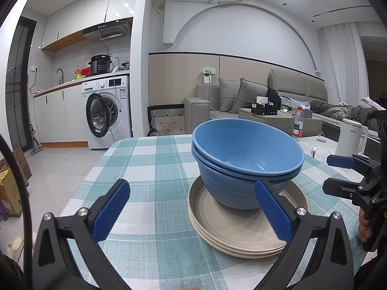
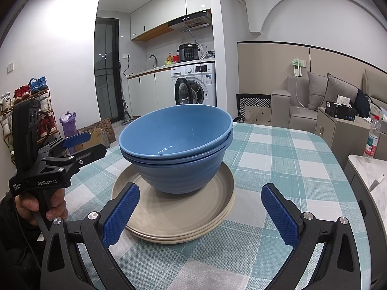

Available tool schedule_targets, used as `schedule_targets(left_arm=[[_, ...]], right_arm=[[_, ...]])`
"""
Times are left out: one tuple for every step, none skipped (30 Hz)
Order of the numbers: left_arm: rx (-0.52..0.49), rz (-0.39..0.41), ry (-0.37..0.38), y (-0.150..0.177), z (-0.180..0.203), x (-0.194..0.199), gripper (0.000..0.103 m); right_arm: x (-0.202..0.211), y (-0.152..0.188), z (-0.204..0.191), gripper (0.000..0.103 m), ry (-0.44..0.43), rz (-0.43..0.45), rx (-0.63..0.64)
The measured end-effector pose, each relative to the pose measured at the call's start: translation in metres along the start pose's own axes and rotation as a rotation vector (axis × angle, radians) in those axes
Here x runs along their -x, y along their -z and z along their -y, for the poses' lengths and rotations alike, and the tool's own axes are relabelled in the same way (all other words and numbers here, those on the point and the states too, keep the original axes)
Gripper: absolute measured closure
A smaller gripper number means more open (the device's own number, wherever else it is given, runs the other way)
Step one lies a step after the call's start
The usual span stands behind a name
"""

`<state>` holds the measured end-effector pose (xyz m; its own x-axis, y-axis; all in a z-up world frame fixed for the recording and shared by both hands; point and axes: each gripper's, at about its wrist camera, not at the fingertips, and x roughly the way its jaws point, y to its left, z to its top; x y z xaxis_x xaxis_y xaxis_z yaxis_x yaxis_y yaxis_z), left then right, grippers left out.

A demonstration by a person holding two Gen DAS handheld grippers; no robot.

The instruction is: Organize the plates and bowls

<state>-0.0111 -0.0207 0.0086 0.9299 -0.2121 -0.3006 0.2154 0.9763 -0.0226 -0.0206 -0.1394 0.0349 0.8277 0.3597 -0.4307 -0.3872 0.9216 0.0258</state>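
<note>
Two nested blue bowls (image 1: 244,159) (image 2: 176,142) sit on a stack of beige plates (image 1: 232,227) (image 2: 179,217) on the checked tablecloth. The upper bowl is tilted in the lower one. My left gripper (image 1: 191,210) is open and empty, low in front of the stack and to its left; its right finger overlaps the plates' rim in view. It also shows in the right wrist view (image 2: 84,145). My right gripper (image 2: 200,212) is open and empty, just in front of the plates. It also shows in the left wrist view (image 1: 338,176), right of the stack.
The table (image 1: 145,164) has a teal-and-white checked cloth. A white kettle (image 1: 350,137) and a water bottle (image 1: 298,124) stand on a marble surface at the right. Kitchen counter, washing machine (image 1: 108,111) and sofa lie beyond.
</note>
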Motion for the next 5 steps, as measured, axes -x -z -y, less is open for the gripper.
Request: schedule_targets(left_arm=[[-0.001,0.001,0.0,0.0,0.0,0.0002,0.0],[-0.001,0.002,0.001,0.0002,0.0005,0.0004,0.0],[-0.002,0.003,0.002,0.0,0.0001,0.0005,0.0],[-0.002,0.003,0.002,0.0002,0.0004,0.0009,0.0],[-0.001,0.002,0.002,0.0003,0.0005,0.0007,0.0]], right_arm=[[0.0,0.0,0.0,0.0,0.0,0.0,0.0],[0.0,0.0,0.0,0.0,0.0,0.0,0.0],[0.0,-0.0001,0.0,0.0,0.0,0.0,0.0],[0.0,-0.0001,0.0,0.0,0.0,0.0,0.0],[0.0,-0.0001,0.0001,0.0,0.0,0.0,0.0]])
